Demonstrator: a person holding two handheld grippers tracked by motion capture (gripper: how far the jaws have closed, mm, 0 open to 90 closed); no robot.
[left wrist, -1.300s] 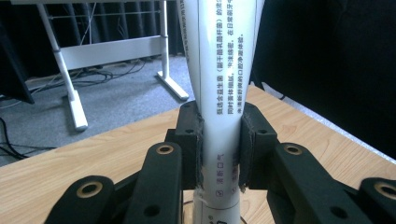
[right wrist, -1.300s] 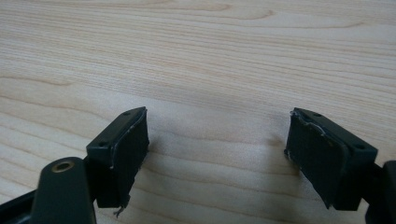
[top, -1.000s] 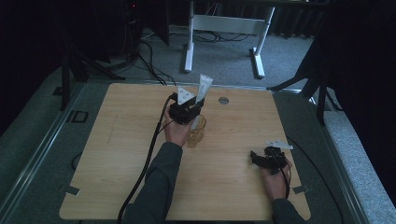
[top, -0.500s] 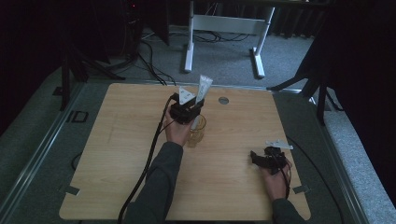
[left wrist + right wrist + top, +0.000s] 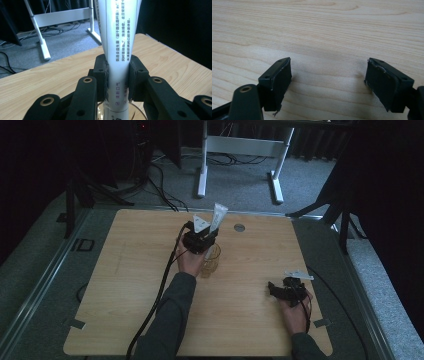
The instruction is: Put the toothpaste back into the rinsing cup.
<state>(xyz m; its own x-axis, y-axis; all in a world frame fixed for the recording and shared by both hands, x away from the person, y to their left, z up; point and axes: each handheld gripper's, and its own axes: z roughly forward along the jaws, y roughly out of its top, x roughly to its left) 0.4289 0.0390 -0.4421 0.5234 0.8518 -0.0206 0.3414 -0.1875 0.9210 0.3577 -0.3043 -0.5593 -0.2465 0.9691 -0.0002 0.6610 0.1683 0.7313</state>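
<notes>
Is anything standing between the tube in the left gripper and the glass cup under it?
Nothing visible does. The left gripper is shut on the white tube, held upright, and the tube's lower end sits right over the open mouth of the glass cup.

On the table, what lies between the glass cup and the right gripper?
Nothing: in the high view, the stretch of wooden table between the glass cup and the right gripper is bare.

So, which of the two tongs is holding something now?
The left tongs: shut on the white printed tube above the clear glass cup. The right tongs stand open over bare wooden table.
</notes>
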